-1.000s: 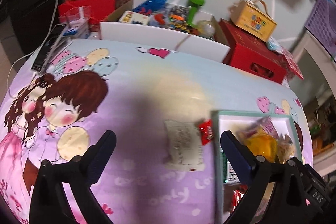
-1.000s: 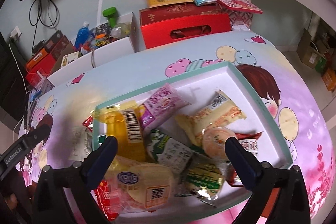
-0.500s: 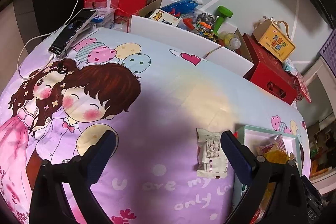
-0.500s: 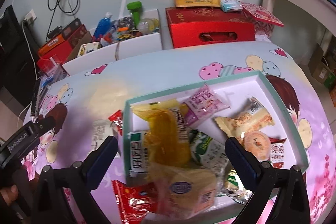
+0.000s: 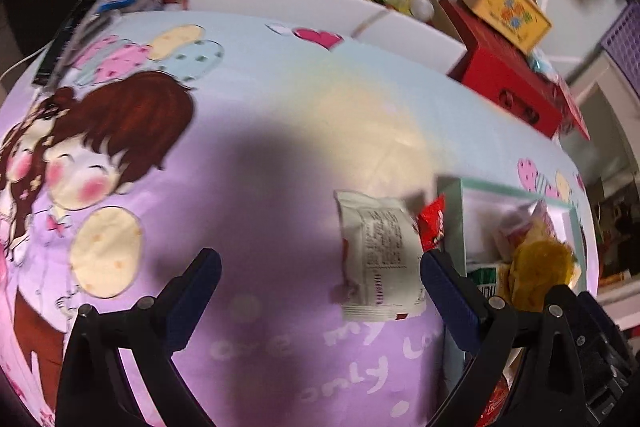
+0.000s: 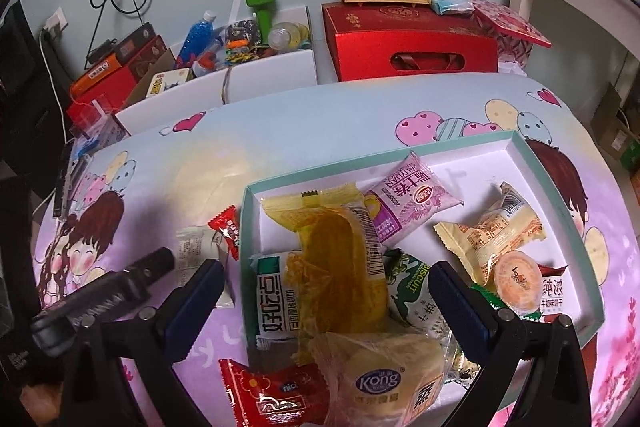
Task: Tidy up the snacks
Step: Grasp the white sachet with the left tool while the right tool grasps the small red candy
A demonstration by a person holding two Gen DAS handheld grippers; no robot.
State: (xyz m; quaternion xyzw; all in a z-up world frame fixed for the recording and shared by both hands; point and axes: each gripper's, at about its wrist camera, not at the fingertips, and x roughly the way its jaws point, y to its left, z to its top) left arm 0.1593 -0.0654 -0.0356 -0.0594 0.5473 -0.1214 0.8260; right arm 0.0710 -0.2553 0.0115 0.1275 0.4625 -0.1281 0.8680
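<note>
Broadly, a table covered in a cartoon-print cloth (image 6: 320, 131) fills both views, with boxes of clutter along its far edge. On it sits a shallow white tray with a mint-green rim (image 6: 520, 141), heaped with wrapped snacks: a long yellow cake packet (image 6: 344, 259), a purple pouch (image 6: 408, 201), a green-and-white biscuit pack (image 6: 412, 287) and a small orange jelly cup (image 6: 516, 279). Outside the tray, just beside its left wall, lie a white packet (image 5: 378, 255) and a small red candy (image 5: 432, 227), the two touching. A red wrapper (image 6: 276, 393) lies at the tray's near corner.

The left gripper (image 5: 320, 291) hangs above the cloth, jaws spread wide and empty, the white packet near its right finger. The right gripper (image 6: 326, 301) hovers over the tray, equally wide and empty.

Likely risk: closing on the flat, slippery white packet could drag the red candy along or pinch the cloth.
</note>
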